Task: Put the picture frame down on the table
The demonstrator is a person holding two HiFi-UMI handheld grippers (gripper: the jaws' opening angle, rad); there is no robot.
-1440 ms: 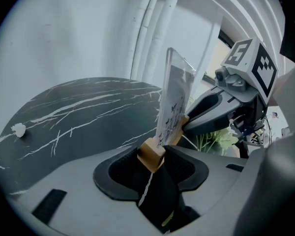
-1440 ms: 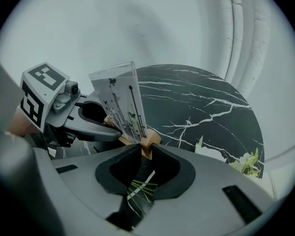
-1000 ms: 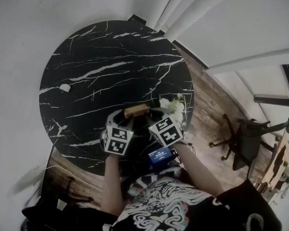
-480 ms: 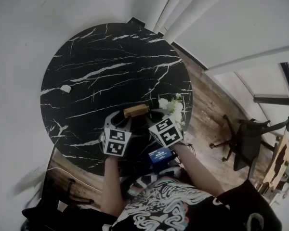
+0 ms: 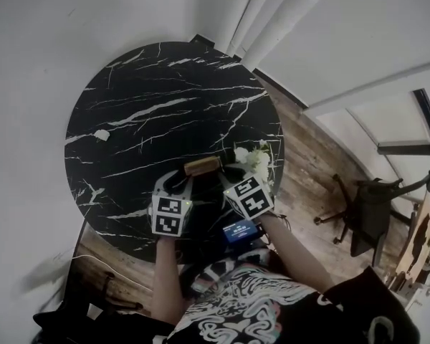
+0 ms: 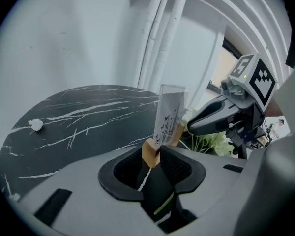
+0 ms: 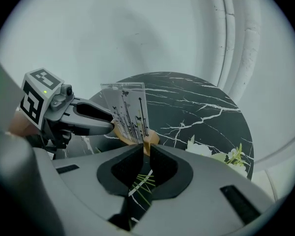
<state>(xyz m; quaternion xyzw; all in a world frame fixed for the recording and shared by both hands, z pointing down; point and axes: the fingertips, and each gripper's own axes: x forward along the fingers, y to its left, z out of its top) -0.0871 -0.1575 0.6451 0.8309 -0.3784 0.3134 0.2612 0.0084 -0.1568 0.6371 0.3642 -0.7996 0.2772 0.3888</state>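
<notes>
The picture frame is a clear upright panel [image 6: 168, 113] with black line drawings, set in a light wooden base [image 5: 203, 165]. It is held over the near right part of the round black marble table [image 5: 165, 106]. My left gripper [image 6: 156, 154] is shut on one end of the wooden base [image 6: 150, 154]. My right gripper [image 7: 143, 149] is shut on the other end of the base [image 7: 148, 141], with the panel [image 7: 128, 111] standing just ahead of it. From the head, both grippers [image 5: 173, 210] [image 5: 248, 196] flank the frame. Whether the base touches the table is hidden.
White flowers with green leaves [image 5: 254, 160] lie on the table right of the frame, by its edge. A small white scrap [image 5: 101, 135] lies at the table's left. White pipes [image 5: 269, 13] run up the wall behind. An office chair [image 5: 369, 210] stands on the wooden floor at right.
The two grippers and the frame have kept almost the same place near the table's near edge; the head view has shifted slightly. The left gripper's cube has turned a little.
</notes>
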